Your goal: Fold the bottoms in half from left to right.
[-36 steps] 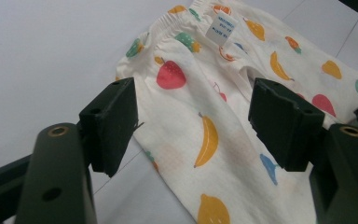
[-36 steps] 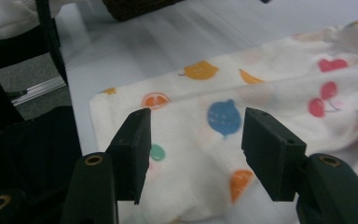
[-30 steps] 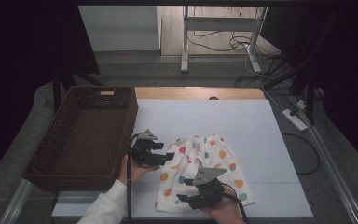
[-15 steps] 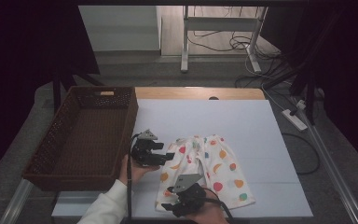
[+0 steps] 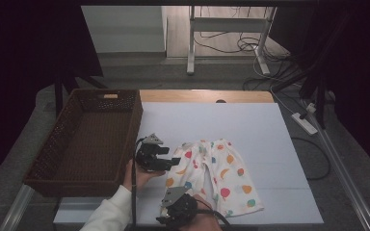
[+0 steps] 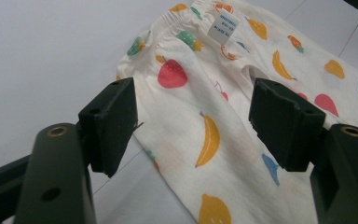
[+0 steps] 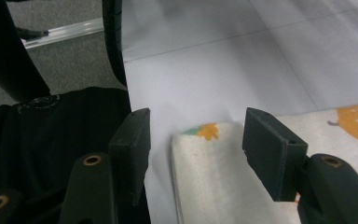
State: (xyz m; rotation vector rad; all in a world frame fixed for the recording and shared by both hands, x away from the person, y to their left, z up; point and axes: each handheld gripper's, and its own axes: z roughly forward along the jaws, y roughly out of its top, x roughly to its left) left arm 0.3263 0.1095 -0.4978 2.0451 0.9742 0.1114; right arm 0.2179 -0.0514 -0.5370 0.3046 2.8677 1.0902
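Note:
White child's pants (image 5: 212, 173) with a fruit print lie flat on the white table, waistband toward the far side. My left gripper (image 5: 166, 159) hovers at the pants' left edge near the waist. In the left gripper view, that gripper (image 6: 193, 116) is open, and the pants (image 6: 205, 93) and their label lie between and beyond the jaws. My right gripper (image 5: 173, 211) is at the table's front edge, over the left leg's hem. In the right gripper view, it (image 7: 196, 144) stands open with the hem corner of the pants (image 7: 214, 186) between its jaws.
A brown wicker basket (image 5: 135, 120) stands at the table's left, close to my left gripper. The white table top (image 5: 231, 120) stretches behind and right of the pants. Dark fabric (image 7: 51, 126) lies just left of my right gripper.
My right gripper has moved left along the front edge, from the middle of the pants' hems to the left leg's hem. The left gripper has stayed in place.

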